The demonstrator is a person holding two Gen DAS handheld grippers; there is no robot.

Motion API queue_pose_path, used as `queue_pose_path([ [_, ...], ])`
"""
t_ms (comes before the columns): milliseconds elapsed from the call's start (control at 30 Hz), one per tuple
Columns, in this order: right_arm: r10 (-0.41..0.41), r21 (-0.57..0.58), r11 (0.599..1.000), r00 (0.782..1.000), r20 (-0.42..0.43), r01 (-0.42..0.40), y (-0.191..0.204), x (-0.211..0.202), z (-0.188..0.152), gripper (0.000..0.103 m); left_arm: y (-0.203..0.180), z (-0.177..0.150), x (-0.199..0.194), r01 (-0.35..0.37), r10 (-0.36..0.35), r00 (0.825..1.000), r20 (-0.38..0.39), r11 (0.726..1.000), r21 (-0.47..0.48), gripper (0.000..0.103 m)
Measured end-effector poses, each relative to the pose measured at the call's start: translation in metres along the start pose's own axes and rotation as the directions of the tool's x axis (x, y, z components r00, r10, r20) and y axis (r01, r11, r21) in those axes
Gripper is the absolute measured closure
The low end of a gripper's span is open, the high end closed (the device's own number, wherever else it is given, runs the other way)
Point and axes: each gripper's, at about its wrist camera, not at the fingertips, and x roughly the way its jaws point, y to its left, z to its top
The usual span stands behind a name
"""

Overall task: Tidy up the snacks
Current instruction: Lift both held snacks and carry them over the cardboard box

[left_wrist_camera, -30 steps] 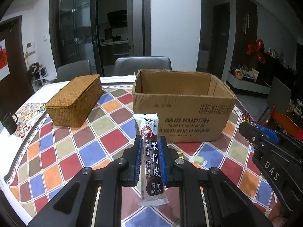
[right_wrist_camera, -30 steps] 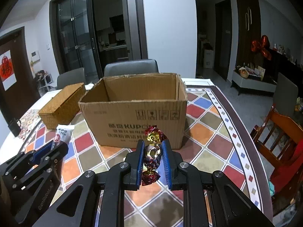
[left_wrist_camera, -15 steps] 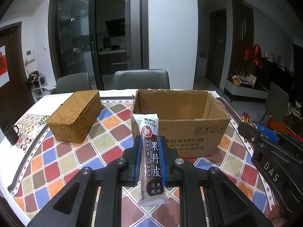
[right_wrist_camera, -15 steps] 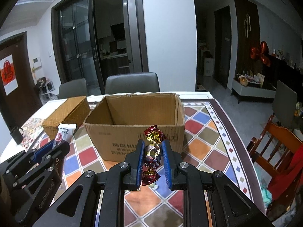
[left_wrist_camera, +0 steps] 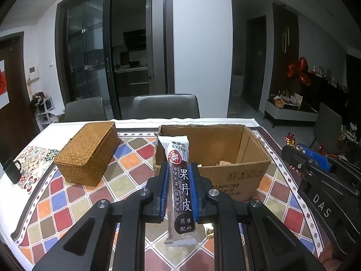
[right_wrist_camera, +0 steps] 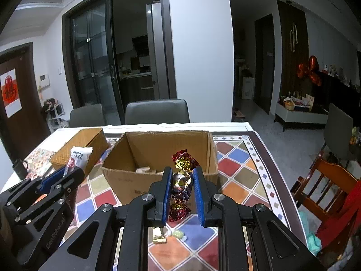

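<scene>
L gripper (left_wrist_camera: 179,188) clamps fruit-leather bar (left_wrist_camera: 180,189) mid-length, upright; cardboard box (left_wrist_camera: 252,158) at 12 o'clock. R gripper (right_wrist_camera: 182,184) pinches foil candy (right_wrist_camera: 181,184) by its middle, ends free, box same bearing. Both carried high, prob. to clear box rim.

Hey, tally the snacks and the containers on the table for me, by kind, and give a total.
Long snack bar, in the left tool: 1
Foil-wrapped candy string, in the right tool: 1
Loose wrapped candies on the tablecloth: 2
Cardboard box: 1
Wicker box: 1
Total: 6
</scene>
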Motion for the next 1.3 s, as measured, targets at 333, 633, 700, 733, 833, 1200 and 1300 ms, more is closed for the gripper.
queue_pose_path([
  [333, 0.0, -0.007, 1.0, 1.0, 0.019, 0.0, 0.0, 0.007, 0.013, 0.083, -0.001, 0.015, 0.009, 0.011, -0.012, 1.0, 0.015, 1.0, 0.011, 0.085],
  [633, -0.003, -0.016, 1.0, 1.0, 0.027, 0.003, 0.002, 0.02, 0.024, 0.083, -0.003, 0.024, 0.024, 0.022, -0.023, 1.0, 0.016, 0.999, 0.026, 0.085],
  [700, 0.001, -0.019, 1.0, 1.0, 0.027, 0.0, 0.003, 0.023, 0.027, 0.083, -0.002, 0.027, 0.028, 0.025, -0.025, 1.0, 0.014, 0.999, 0.024, 0.085],
  [733, 0.003, -0.022, 1.0, 1.0, 0.028, -0.002, 0.003, 0.026, 0.028, 0.083, -0.002, 0.029, 0.031, 0.026, -0.026, 1.0, 0.013, 0.999, 0.024, 0.085],
  [833, 0.006, -0.025, 1.0, 1.0, 0.029, -0.006, 0.005, 0.031, 0.033, 0.083, -0.002, 0.033, 0.037, 0.026, -0.026, 1.0, 0.015, 0.999, 0.023, 0.085],
  [1200, 0.018, -0.027, 0.999, 1.0, 0.026, -0.017, 0.006, 0.057, 0.046, 0.083, -0.002, 0.046, 0.062, 0.031, -0.032, 0.999, 0.003, 0.999, 0.032, 0.085],
  [1300, 0.019, -0.027, 0.999, 1.0, 0.021, -0.018, 0.004, 0.065, 0.047, 0.083, -0.003, 0.049, 0.073, 0.035, -0.034, 0.999, -0.005, 0.999, 0.037, 0.084],
])
